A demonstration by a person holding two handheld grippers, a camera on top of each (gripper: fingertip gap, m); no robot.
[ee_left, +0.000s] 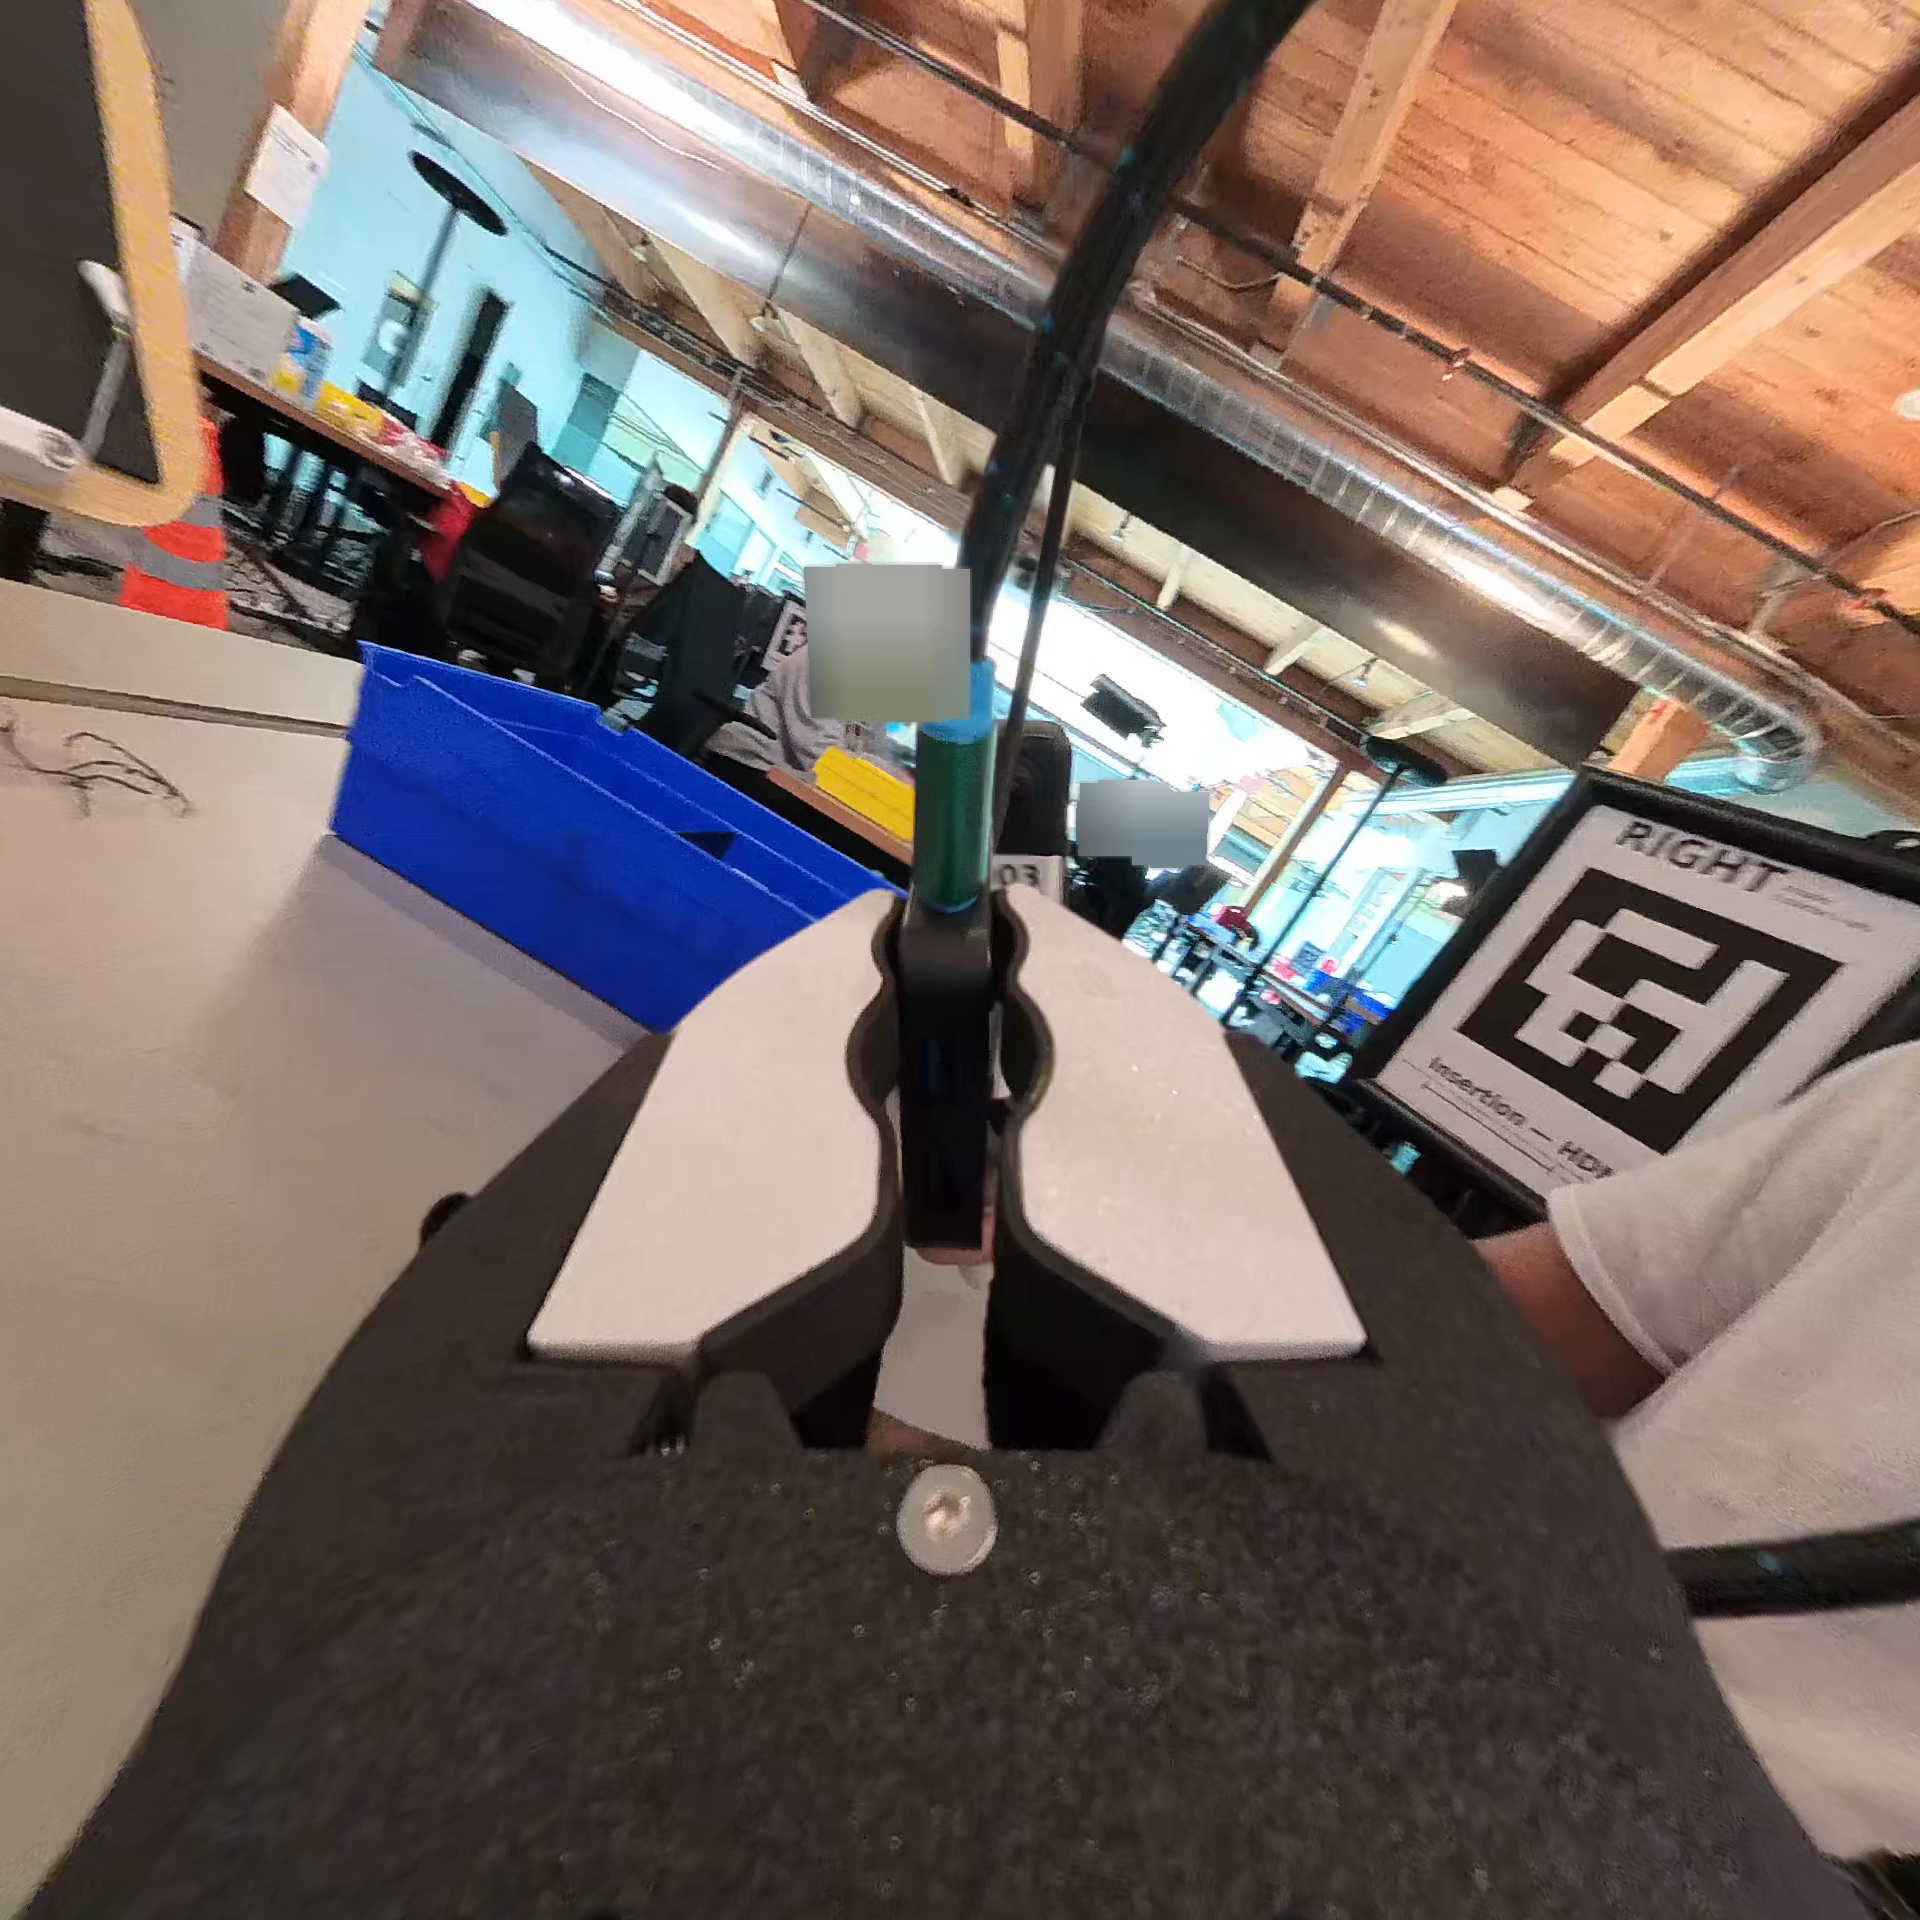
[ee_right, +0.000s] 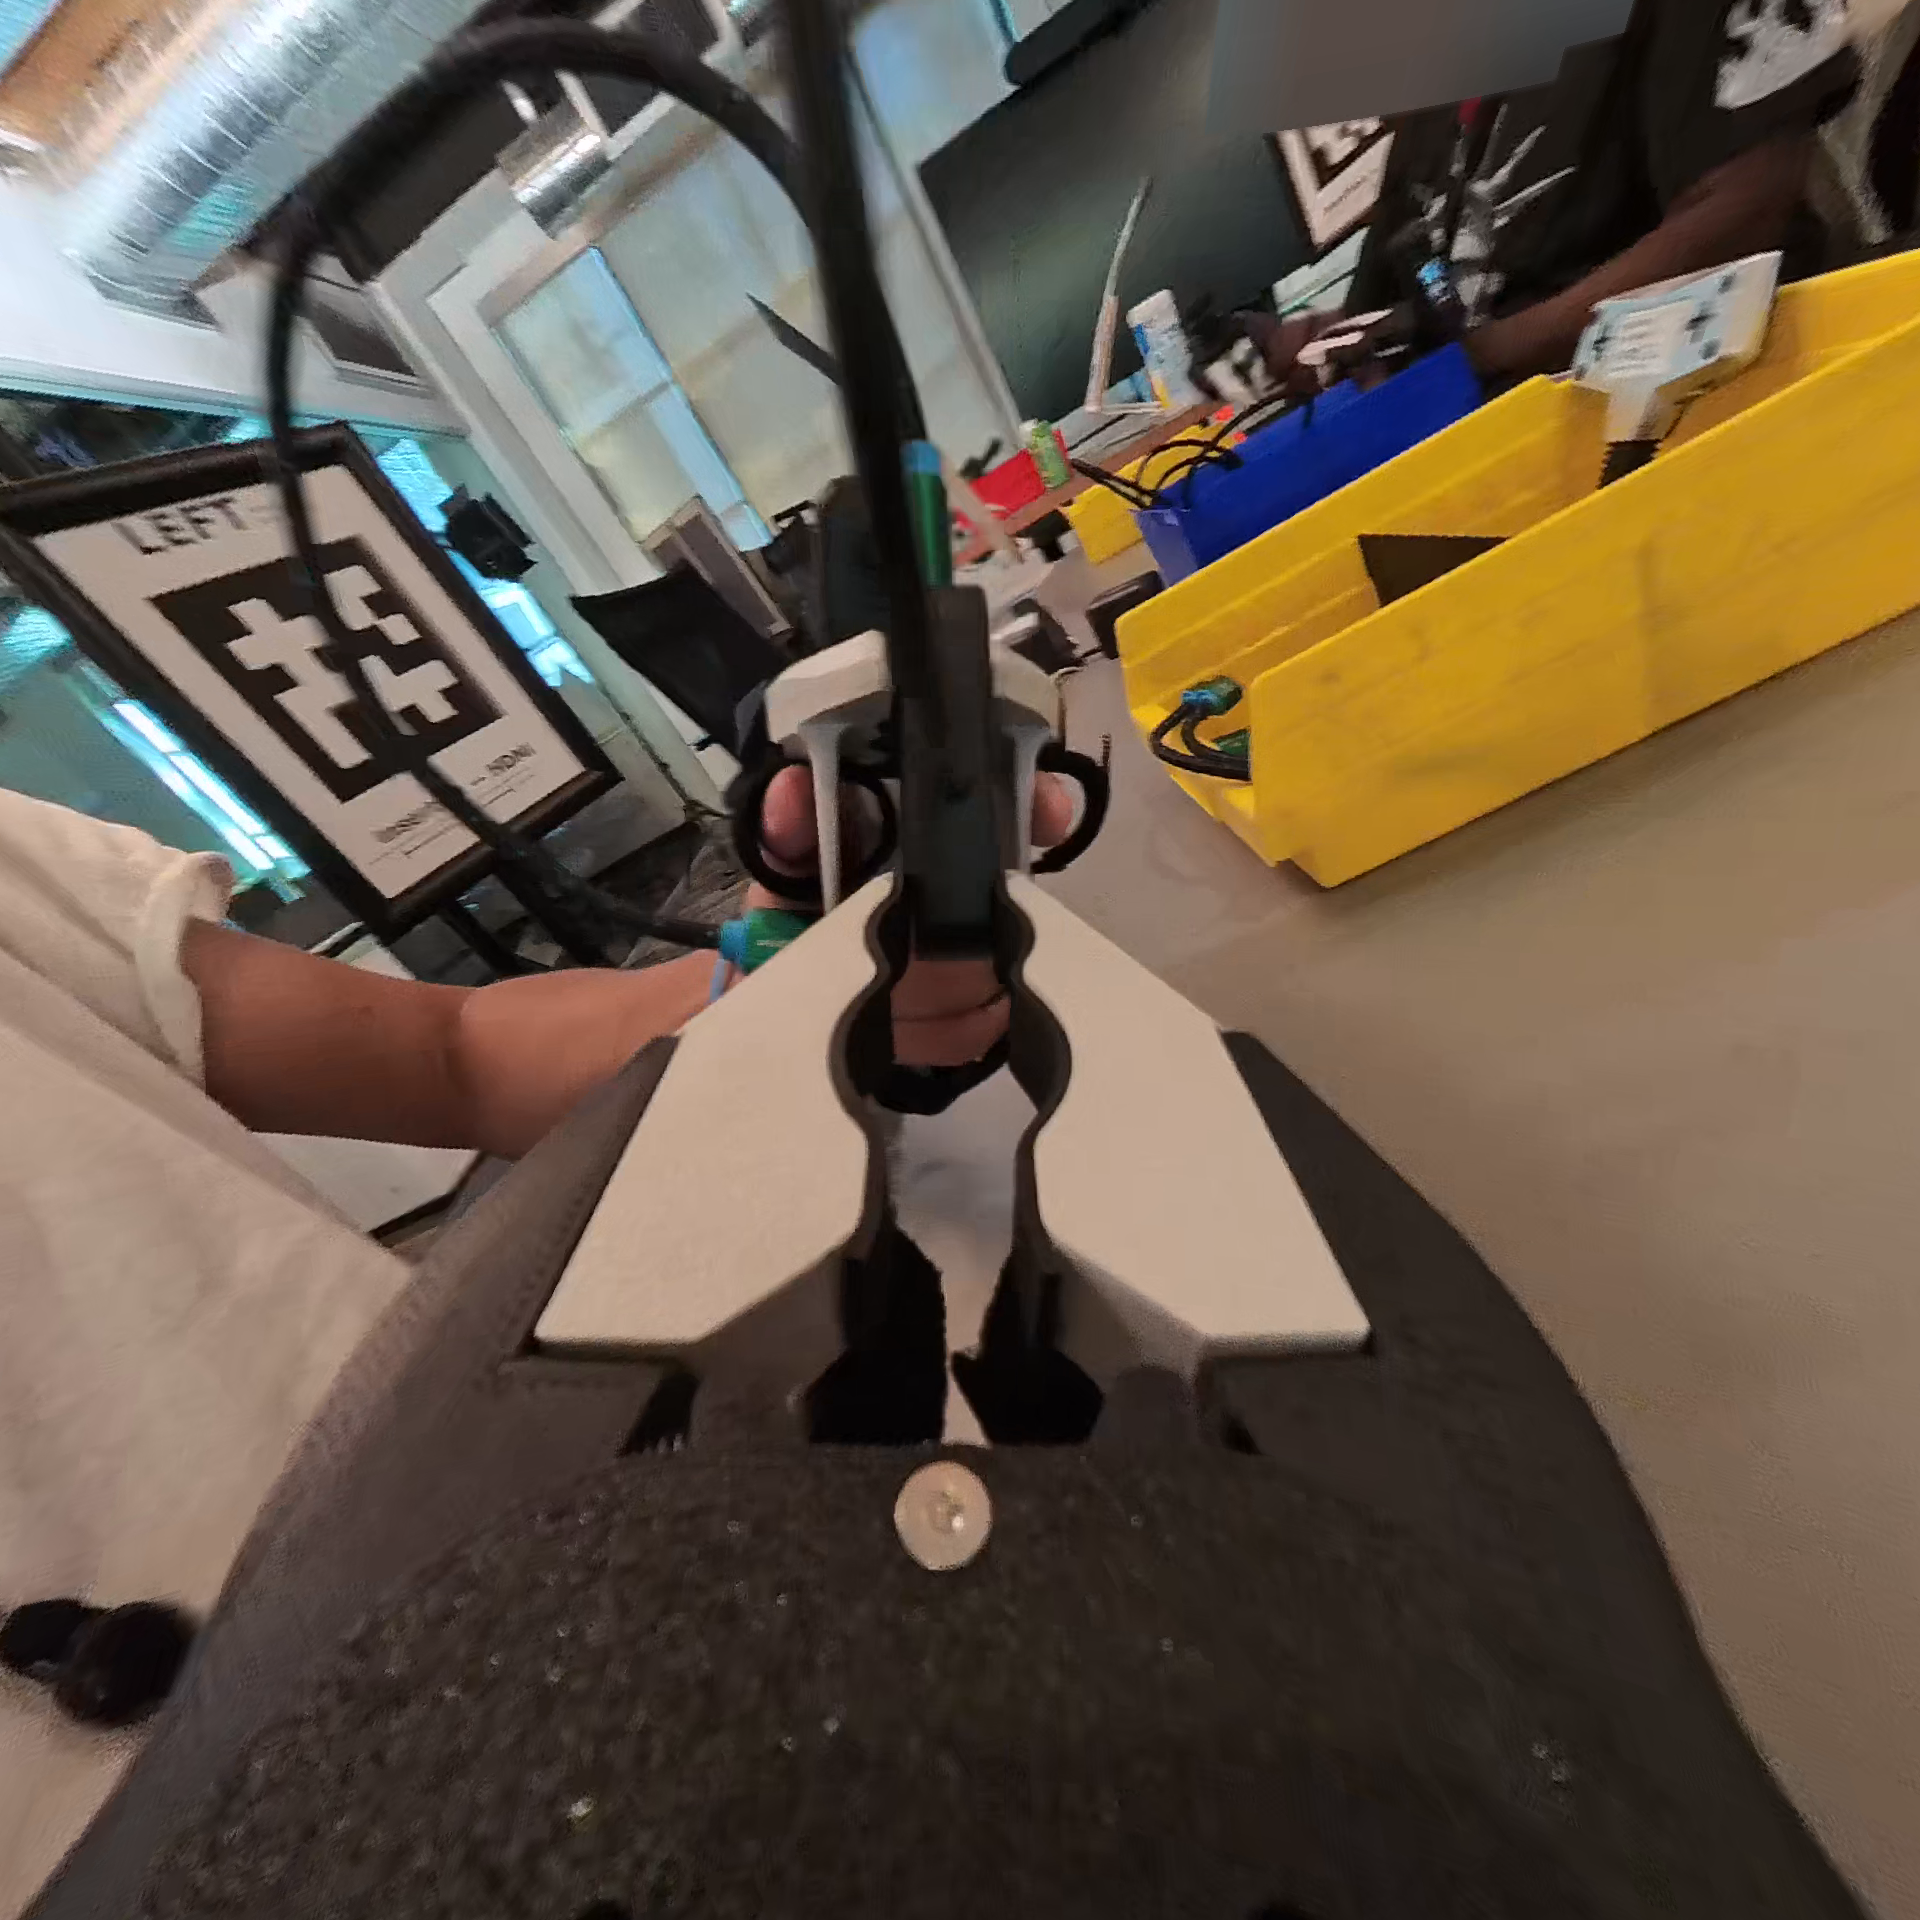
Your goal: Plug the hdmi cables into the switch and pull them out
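1. Left gripper (ee_left: 943,1081): fingers closed on a black HDMI plug body (ee_left: 943,1091), which stands upright between them. A green strain-relief sleeve (ee_left: 951,821) rises at 12 o'clock, and the braided black cable (ee_left: 1049,343) arcs off the top edge.
2. Right gripper (ee_right: 956,935): fingers nearly together around a dark plug body (ee_right: 951,831). Its cable (ee_right: 852,312) runs up toward 12 o'clock.
3. In the right wrist view the far gripper (ee_right: 914,717) sits just beyond the near fingertips at 12 o'clock, facing this one. A hand (ee_right: 821,821) works its black finger loops.
4. No switch can be picked out in either view; it may be hidden between the two plugs, cannot tell.
5. Surroundings: blue bin (ee_left: 582,821) at 10 o'clock on the worktop (ee_left: 156,1039); yellow bin (ee_right: 1507,644) at 2 o'clock with spare cables inside.
6. Judgement: this is a mating or parting step. Keep both plugs on one axis, move straight without twisting, and hold the grip firm so neither plug slides in the fingers.
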